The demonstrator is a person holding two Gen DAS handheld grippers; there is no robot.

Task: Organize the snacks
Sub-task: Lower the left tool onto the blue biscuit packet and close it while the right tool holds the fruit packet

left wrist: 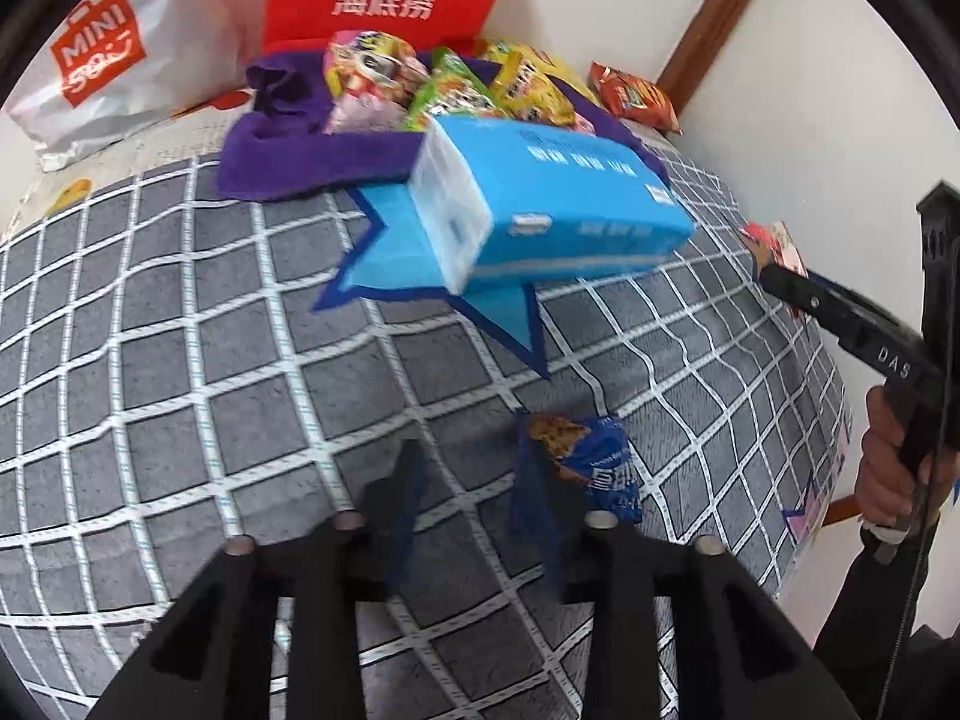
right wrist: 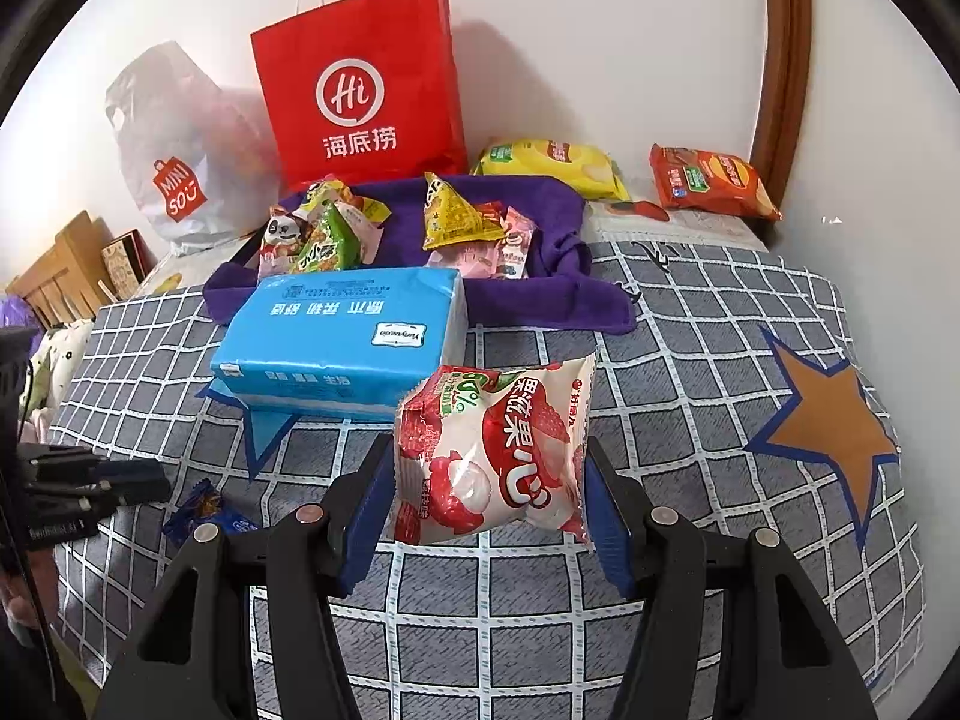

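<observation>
Over the checkered bed cover point(right wrist: 690, 324), right claw point(right wrist: 489, 480) is clamped on a lychee jelly pouch point(right wrist: 492, 450), just in front of the blue tissue pack point(right wrist: 342, 339). Left claw point(left wrist: 474, 480) is spread wide, nothing in it, with a small blue cookie packet point(left wrist: 591, 468) lying by its right finger.

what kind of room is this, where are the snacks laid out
Probably a bedroom: the snacks lie on a bed with a grey checked quilt, against a white wall, with a wooden headboard at one end.
</observation>
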